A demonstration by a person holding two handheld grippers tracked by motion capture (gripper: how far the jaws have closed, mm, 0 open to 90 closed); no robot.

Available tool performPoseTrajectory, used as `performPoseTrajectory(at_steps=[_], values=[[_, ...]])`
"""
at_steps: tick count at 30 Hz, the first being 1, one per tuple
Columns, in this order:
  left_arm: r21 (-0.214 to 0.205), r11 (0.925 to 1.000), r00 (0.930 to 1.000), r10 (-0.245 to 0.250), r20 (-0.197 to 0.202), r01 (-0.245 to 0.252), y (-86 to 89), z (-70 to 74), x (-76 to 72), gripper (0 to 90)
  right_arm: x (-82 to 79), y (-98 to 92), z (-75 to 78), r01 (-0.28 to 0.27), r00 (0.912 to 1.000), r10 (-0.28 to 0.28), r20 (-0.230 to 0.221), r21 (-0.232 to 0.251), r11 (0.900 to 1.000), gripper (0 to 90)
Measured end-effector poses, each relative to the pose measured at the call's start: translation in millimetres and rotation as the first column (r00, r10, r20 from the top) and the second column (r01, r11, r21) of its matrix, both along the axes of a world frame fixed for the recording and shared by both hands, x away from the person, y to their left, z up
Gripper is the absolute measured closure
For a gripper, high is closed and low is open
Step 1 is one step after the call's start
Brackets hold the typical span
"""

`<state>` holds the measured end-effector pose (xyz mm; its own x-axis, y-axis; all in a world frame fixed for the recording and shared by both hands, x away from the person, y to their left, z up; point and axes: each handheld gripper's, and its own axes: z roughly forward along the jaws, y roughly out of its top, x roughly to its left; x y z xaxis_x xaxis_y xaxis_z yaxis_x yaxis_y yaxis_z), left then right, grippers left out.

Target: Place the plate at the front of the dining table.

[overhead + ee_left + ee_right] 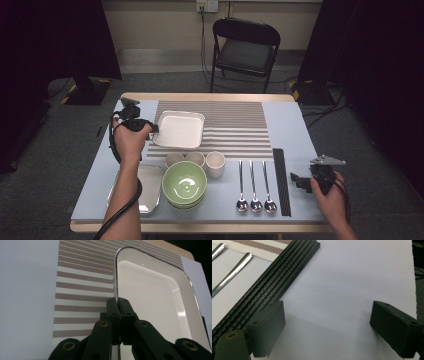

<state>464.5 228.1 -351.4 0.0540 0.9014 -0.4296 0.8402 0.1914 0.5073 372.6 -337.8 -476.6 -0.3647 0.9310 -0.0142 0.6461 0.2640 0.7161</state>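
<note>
The left forearm reaches forward, its hand wrapped around the left tool (150, 128), whose jaws are pinched tight together and point to the right. The right hand grips the right tool (296, 180) low near the body, jaws spread wide, pointing left.

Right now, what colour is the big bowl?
Light green bowl, white inside the rim's stack below; best in the high view.

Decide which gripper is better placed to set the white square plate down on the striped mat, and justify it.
Left. The left gripper is already shut on the rim of the white square plate above the striped mat. The right gripper stands open beside the black chopsticks, far off.
</note>
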Motion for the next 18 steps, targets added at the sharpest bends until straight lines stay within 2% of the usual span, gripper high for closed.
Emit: performPoseTrajectory(at_steps=[11,18], values=[[-0.011,0.9999,0.9999,0.011,0.008,-0.011,-7.1,-0.4,4.7,88.7,0.0,0.0,0.0,0.000,1.0000,0.000,0.000,0.000,1.0000,11.9],[0.001,0.9997,0.9997,0.024,0.007,-0.024,-9.5,-0.3,6.4,88.7,0.0,-0.1,0.0,0.000,1.0000,0.000,0.000,0.001,1.0000,11.9]])
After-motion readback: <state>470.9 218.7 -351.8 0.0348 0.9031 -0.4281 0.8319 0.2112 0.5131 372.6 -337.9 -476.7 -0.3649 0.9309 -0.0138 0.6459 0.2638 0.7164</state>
